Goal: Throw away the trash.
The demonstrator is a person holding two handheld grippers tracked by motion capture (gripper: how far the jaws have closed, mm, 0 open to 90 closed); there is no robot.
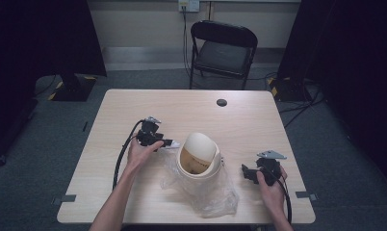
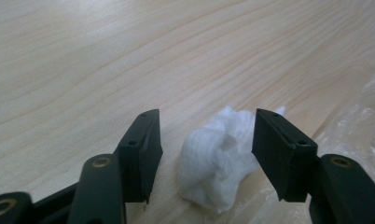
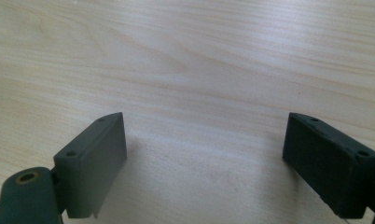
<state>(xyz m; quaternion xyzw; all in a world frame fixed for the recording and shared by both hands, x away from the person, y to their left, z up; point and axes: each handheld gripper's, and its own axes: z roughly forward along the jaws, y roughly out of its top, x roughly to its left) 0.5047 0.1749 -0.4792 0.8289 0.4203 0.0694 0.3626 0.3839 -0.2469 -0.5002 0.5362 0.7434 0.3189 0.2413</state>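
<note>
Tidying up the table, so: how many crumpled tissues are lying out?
1. The tissue lies on the table between the open left gripper jaws, beside the plastic bag. More may be hidden inside the bin.

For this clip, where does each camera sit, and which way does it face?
High view: above the person's side, looking down on the table, both forearms and the bin.
Left gripper view: on the left gripper, open jaws around a tissue wad.
Right gripper view: on the right gripper, facing bare tabletop.
Shared: tissue wad, table.
</note>
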